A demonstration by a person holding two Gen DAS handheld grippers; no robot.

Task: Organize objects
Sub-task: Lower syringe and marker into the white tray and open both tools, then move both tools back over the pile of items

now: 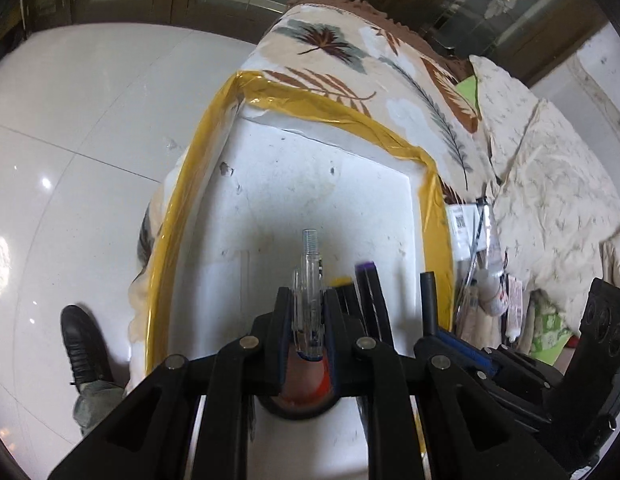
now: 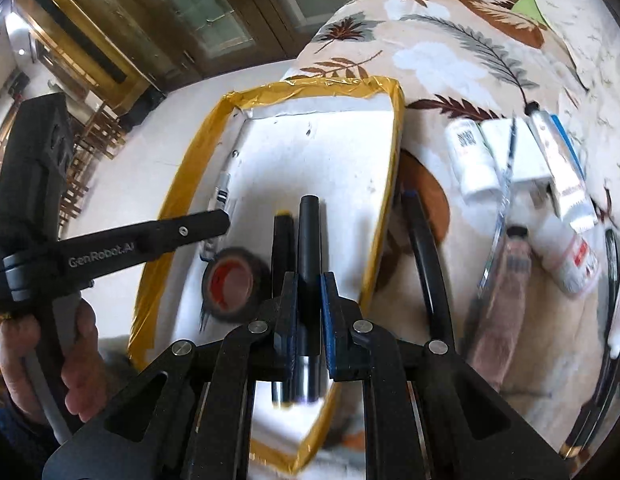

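Note:
My left gripper (image 1: 306,300) is shut on a clear plastic pen (image 1: 309,276) and holds it over the white foam box with yellow-taped rim (image 1: 389,128). My right gripper (image 2: 309,280) is shut on a black marker (image 2: 308,240), also over the box (image 2: 182,184). A roll of tape with a red core (image 2: 230,284) and another black marker (image 2: 281,240) lie in the box. In the left wrist view, dark markers (image 1: 367,292) lie right of my fingers. The left gripper's body (image 2: 110,248) shows at the left of the right wrist view.
Tubes, small white bottles and a pen (image 2: 505,184) lie on the leaf-print cloth (image 2: 449,52) right of the box. A curved black band (image 2: 429,264) lies beside the box's right rim. White tiled floor (image 1: 70,140) and a black shoe (image 1: 84,344) are on the left.

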